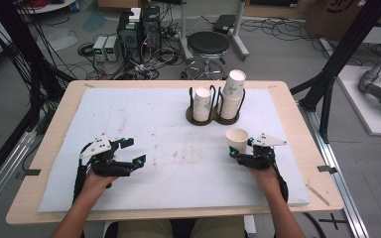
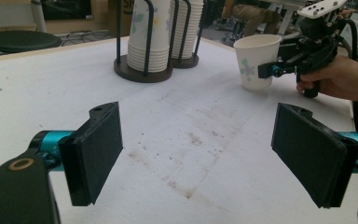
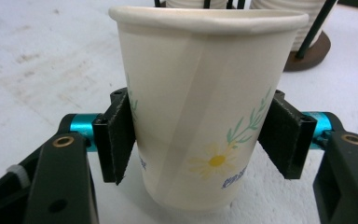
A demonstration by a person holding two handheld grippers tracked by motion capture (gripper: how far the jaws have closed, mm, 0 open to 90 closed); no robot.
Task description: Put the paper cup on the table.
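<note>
A white paper cup (image 1: 237,139) with a flower print stands upright on the white mat, right of middle. My right gripper (image 1: 241,148) is shut on it, one pad on each side of its lower half. In the right gripper view the cup (image 3: 209,107) sits between the pads (image 3: 117,135), its base at the mat. My left gripper (image 1: 133,151) hovers open over the mat's left part, holding nothing. In the left gripper view its pads (image 2: 98,149) stand wide apart, with the cup (image 2: 256,60) and the right gripper (image 2: 279,69) farther off.
A dark two-ring cup holder (image 1: 213,119) stands at the back of the mat with a short stack (image 1: 202,104) and a taller stack (image 1: 233,94) of paper cups. The mat (image 1: 144,114) lies on a wooden table (image 1: 62,119). A stool (image 1: 208,45) and computers (image 1: 139,29) stand beyond.
</note>
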